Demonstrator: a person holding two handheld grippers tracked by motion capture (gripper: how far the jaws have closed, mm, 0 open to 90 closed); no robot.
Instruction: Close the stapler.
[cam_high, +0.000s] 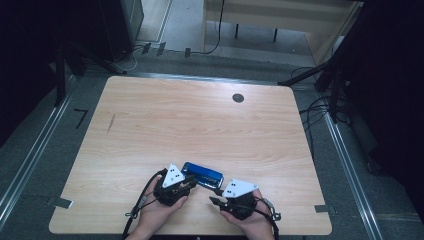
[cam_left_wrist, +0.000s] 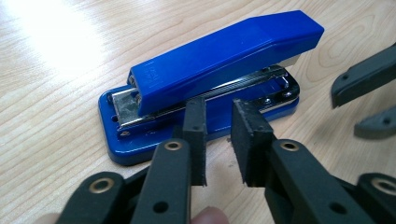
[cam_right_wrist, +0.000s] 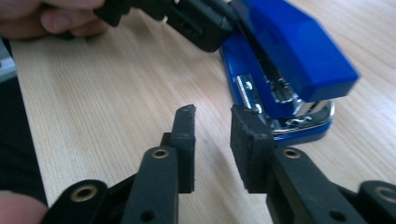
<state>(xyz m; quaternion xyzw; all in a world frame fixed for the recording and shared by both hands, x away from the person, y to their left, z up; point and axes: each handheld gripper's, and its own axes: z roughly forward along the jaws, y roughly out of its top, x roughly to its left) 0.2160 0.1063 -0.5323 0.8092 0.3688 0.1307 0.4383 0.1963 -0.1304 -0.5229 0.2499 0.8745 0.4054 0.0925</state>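
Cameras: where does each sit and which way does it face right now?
High view: above the person's side, looking forward and down on the table; both hands show.
Left gripper view: rides the left tool, facing the blue stapler side-on.
Right gripper view: rides the right tool, facing the stapler's front end.
All share the stapler.

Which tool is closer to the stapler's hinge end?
The left tool: its jaws sit at the blue stapler near the hinge end. The right tool faces the stapling end.

This is looking like an office or lab: a wooden table (cam_high: 200, 120) is standing on grey carpet (cam_high: 30, 150), with cables (cam_high: 315, 107) lying by its right edge.
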